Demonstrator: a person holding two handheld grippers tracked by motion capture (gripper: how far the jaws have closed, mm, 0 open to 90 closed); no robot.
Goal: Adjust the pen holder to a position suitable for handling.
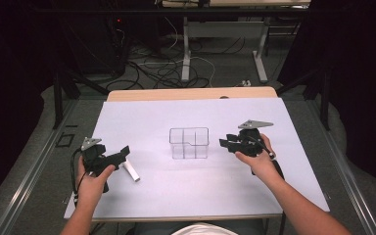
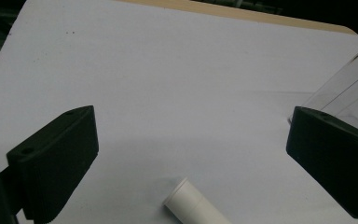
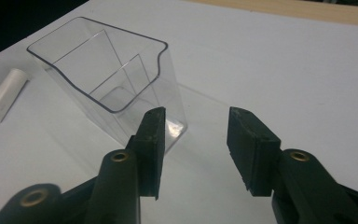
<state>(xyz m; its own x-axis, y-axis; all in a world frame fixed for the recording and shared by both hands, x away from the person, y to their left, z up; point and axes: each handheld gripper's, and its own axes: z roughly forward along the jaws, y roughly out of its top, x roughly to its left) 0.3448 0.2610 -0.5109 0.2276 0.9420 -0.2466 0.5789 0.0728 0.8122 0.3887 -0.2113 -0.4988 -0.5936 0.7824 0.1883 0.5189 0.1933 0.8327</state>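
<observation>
High view showed a clear box [image 1: 189,143] in the middle, empty. A white stick [image 1: 131,171] lay flat by the left gripper [image 1: 122,152], whose jaws were wide apart, holding nothing. The right gripper [image 1: 225,143] was half open, empty too. Nothing looked picked up yet.

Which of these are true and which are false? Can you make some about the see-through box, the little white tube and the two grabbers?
1. The clear box stands upright on the white table. True.
2. The white tube is inside the box. False: it lies on the table, outside it.
3. The left gripper has its fingers wide open above the tube. True.
4. The right gripper is squeezing the box. False: it is open, with nothing between its fingers.
5. The box has dividers inside. True.
</observation>
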